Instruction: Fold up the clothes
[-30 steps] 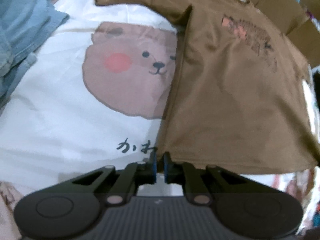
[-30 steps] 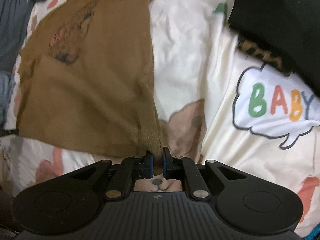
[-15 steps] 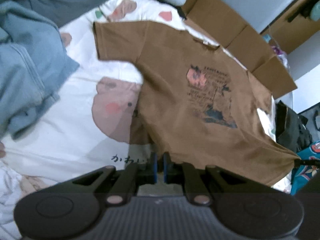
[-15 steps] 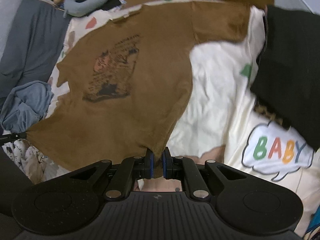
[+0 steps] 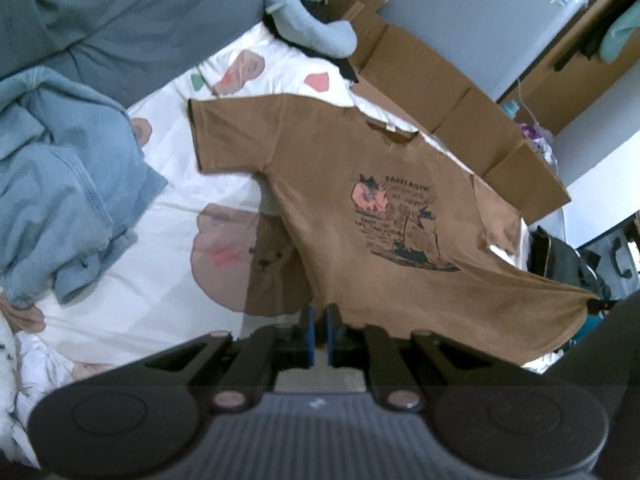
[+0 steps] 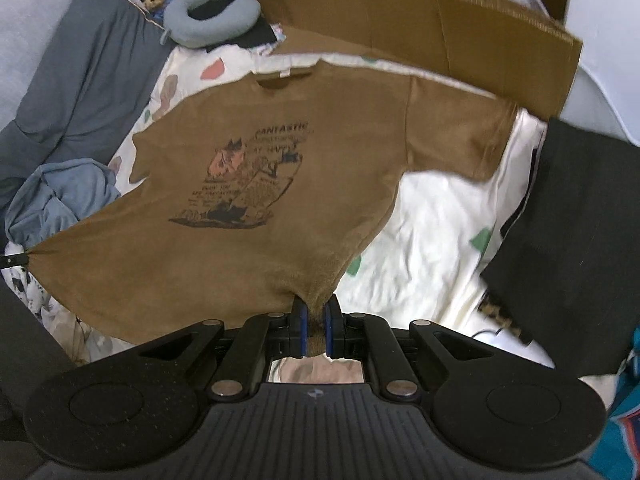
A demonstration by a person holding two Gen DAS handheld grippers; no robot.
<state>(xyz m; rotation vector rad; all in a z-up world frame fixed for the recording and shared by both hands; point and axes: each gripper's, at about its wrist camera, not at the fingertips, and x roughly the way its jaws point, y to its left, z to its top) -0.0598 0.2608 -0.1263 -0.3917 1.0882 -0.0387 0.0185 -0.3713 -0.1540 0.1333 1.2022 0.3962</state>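
A brown T-shirt (image 5: 360, 216) with a dark and pink print on its chest hangs stretched between both grippers, its hem raised above the printed bedsheet (image 5: 168, 208). My left gripper (image 5: 319, 316) is shut on the hem's left corner. In the right wrist view the same brown T-shirt (image 6: 280, 184) spreads out in front, collar at the far end. There my right gripper (image 6: 315, 312) is shut on the hem's right corner, brown cloth bunched between its blue pads. Sleeves and collar still lie on the bed.
A crumpled blue garment (image 5: 60, 184) lies left of the shirt. A black garment (image 6: 568, 240) sits on the bed's right side. A blue neck pillow (image 6: 208, 12) and cardboard boxes (image 6: 420, 28) stand at the far end. A grey cushion (image 6: 76, 92) lines the left.
Both grippers rose together, lifting the shirt's hem off the sheet. The whole shirt and the far end of the bed came into view.
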